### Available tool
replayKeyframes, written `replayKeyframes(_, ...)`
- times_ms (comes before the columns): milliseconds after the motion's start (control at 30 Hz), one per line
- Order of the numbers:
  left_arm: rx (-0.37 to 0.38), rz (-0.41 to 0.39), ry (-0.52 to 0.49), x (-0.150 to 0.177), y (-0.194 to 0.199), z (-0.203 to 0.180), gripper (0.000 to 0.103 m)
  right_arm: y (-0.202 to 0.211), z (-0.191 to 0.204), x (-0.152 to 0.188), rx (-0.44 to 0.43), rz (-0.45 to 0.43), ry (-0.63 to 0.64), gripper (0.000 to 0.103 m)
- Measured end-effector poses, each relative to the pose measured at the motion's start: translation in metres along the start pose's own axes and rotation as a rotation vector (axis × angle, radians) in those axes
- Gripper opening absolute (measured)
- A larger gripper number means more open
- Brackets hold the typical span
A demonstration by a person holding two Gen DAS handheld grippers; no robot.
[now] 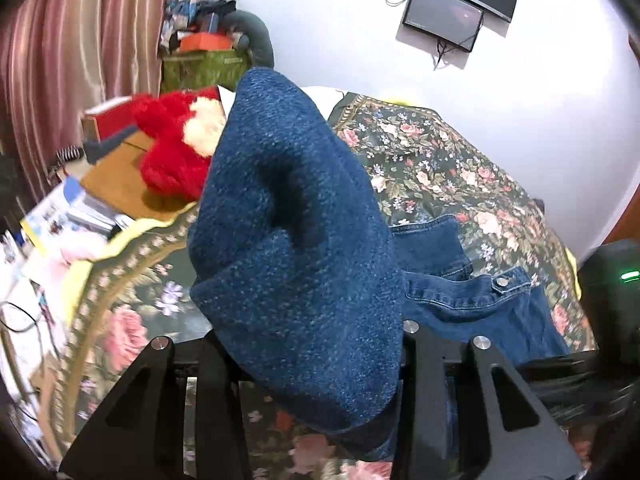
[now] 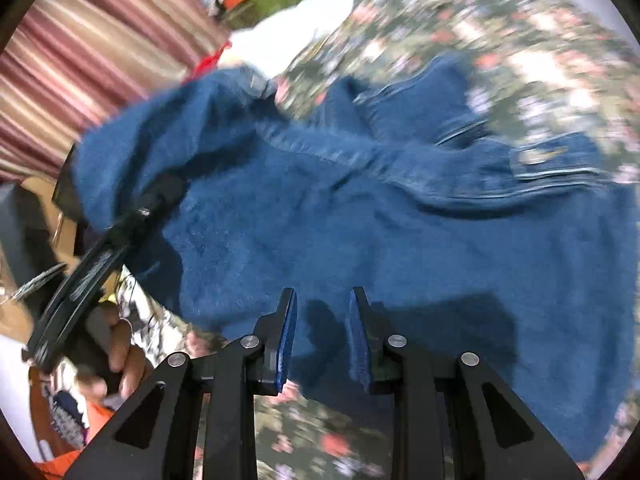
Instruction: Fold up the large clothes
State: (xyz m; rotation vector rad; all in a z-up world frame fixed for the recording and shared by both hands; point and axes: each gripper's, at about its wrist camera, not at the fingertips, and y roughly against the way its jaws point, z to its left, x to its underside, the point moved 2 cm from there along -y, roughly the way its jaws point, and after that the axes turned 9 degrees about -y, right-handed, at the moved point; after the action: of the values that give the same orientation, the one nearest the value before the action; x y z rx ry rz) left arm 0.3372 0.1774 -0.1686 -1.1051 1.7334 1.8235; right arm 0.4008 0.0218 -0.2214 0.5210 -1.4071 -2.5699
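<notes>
A blue denim jacket (image 1: 288, 220) lies on a floral bedspread (image 1: 440, 160). My left gripper (image 1: 316, 320) is shut on a thick bunched fold of it and holds that fold up off the bed; the cloth hides its fingertips. A buttoned tab (image 1: 502, 282) and the rest of the jacket lie flat beyond. In the right wrist view the jacket (image 2: 400, 240) spreads across the bedspread (image 2: 480, 20). My right gripper (image 2: 323, 320) hovers over the jacket's near edge, its blue pads (image 2: 288, 336) a narrow gap apart with nothing pinched. The left gripper (image 2: 120, 240), in a hand (image 2: 124, 352), lifts the jacket's left side.
A red plush toy (image 1: 172, 152), boxes and papers crowd a surface left of the bed. Striped curtains (image 1: 60, 60) hang behind them. A dark screen (image 1: 444, 12) is mounted on the white wall. A black device with a green light (image 1: 612, 300) sits at the right edge.
</notes>
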Motion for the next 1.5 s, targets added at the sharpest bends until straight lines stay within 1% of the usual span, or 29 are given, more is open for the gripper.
replayKeyframes(33,-0.007,0.004,-0.011,0.003,0.004,0.002,0.038,-0.022,0.007,0.0,0.002,0.065,0.006,0.023)
replayKeyframes(100,-0.021,0.032,-0.029,0.009,-0.001,0.001,0.038,-0.055,0.013,0.004,0.008,0.146,0.002,0.023)
replayKeyframes(200,-0.077,0.035,-0.082,0.016,-0.003,-0.003,0.037,-0.086,0.013,0.007,0.0,0.178,-0.018,0.023)
replayKeyframes(233,-0.077,0.029,-0.088,0.02,-0.004,-0.001,0.037,-0.09,0.012,0.007,-0.011,0.185,-0.027,0.023)
replayKeyframes(300,-0.068,0.01,-0.096,0.015,-0.002,-0.006,0.037,-0.087,0.009,0.005,-0.031,0.204,-0.041,0.023)
replayKeyframes(367,-0.06,-0.016,-0.113,0.007,0.003,-0.014,0.036,-0.079,0.001,0.004,-0.041,0.235,-0.071,0.023)
replayKeyframes(400,-0.057,-0.028,-0.127,0.005,0.003,-0.021,0.036,-0.068,-0.004,0.004,-0.049,0.226,-0.094,0.023)
replayKeyframes(433,-0.053,-0.045,-0.149,-0.001,0.007,-0.028,0.035,-0.057,-0.007,0.004,-0.052,0.208,-0.101,0.023)
replayKeyframes(533,-0.042,-0.1,-0.24,-0.012,0.016,-0.061,0.034,-0.008,-0.02,0.008,-0.011,0.088,-0.077,0.023)
replayKeyframes(600,-0.027,-0.139,-0.324,-0.016,0.023,-0.093,0.034,0.036,-0.035,0.018,0.037,-0.017,-0.076,0.023)
replayKeyframes(633,-0.016,-0.158,-0.366,-0.015,0.027,-0.11,0.034,0.06,-0.045,0.024,0.043,-0.07,-0.093,0.023)
replayKeyframes(700,0.028,-0.177,-0.441,-0.009,0.033,-0.145,0.033,0.097,-0.065,0.034,0.031,-0.131,-0.139,0.023)
replayKeyframes(733,0.063,-0.182,-0.494,-0.003,0.036,-0.169,0.033,0.112,-0.073,0.039,0.028,-0.156,-0.164,0.023)
replayKeyframes(767,0.081,-0.188,-0.534,0.004,0.037,-0.184,0.033,0.136,-0.09,0.047,0.041,-0.198,-0.199,0.023)
replayKeyframes(800,0.104,-0.194,-0.59,0.014,0.038,-0.203,0.033,0.151,-0.1,0.055,0.071,-0.229,-0.218,0.023)
replayKeyframes(833,0.12,-0.192,-0.621,0.021,0.038,-0.214,0.033,0.165,-0.111,0.063,0.101,-0.258,-0.233,0.023)
replayKeyframes(867,0.157,-0.177,-0.669,0.034,0.036,-0.23,0.033,0.173,-0.114,0.066,0.124,-0.275,-0.243,0.023)
replayKeyframes(933,0.212,-0.126,-0.743,0.057,0.03,-0.25,0.033,0.196,-0.135,0.085,0.174,-0.305,-0.275,0.023)
replayKeyframes(967,0.227,-0.1,-0.795,0.072,0.027,-0.258,0.033,0.203,-0.142,0.095,0.179,-0.308,-0.288,0.023)
replayKeyframes(1000,0.22,-0.09,-0.845,0.086,0.025,-0.262,0.033,0.208,-0.147,0.105,0.184,-0.307,-0.304,0.023)
replayKeyframes(1067,0.197,-0.073,-0.898,0.101,0.023,-0.264,0.034,0.219,-0.157,0.121,0.19,-0.31,-0.325,0.023)
replayKeyframes(1100,0.192,-0.054,-0.911,0.105,0.023,-0.262,0.035,0.22,-0.159,0.126,0.193,-0.311,-0.329,0.023)
replayKeyframes(1167,0.207,-0.022,-0.897,0.107,0.027,-0.258,0.041,0.222,-0.162,0.135,0.199,-0.313,-0.332,0.023)
replayKeyframes(1233,0.248,0.011,-0.878,0.104,0.033,-0.253,0.054,0.224,-0.157,0.136,0.2,-0.317,-0.322,0.023)
replayKeyframes(1267,0.285,0.029,-0.857,0.103,0.039,-0.248,0.057,0.226,-0.151,0.136,0.2,-0.323,-0.306,0.023)
replayKeyframes(1300,0.311,0.038,-0.844,0.104,0.045,-0.243,0.062,0.228,-0.146,0.134,0.198,-0.331,-0.289,0.023)
replayKeyframes(1367,0.342,0.045,-0.805,0.1,0.06,-0.23,0.066,0.231,-0.136,0.131,0.19,-0.349,-0.257,0.023)
replayKeyframes(1467,0.326,0.022,-0.734,0.086,0.079,-0.208,0.076,0.235,-0.109,0.12,0.172,-0.374,-0.188,0.023)
replayKeyframes(1500,0.313,0.013,-0.708,0.083,0.084,-0.199,0.081,0.234,-0.095,0.114,0.168,-0.382,-0.153,0.023)
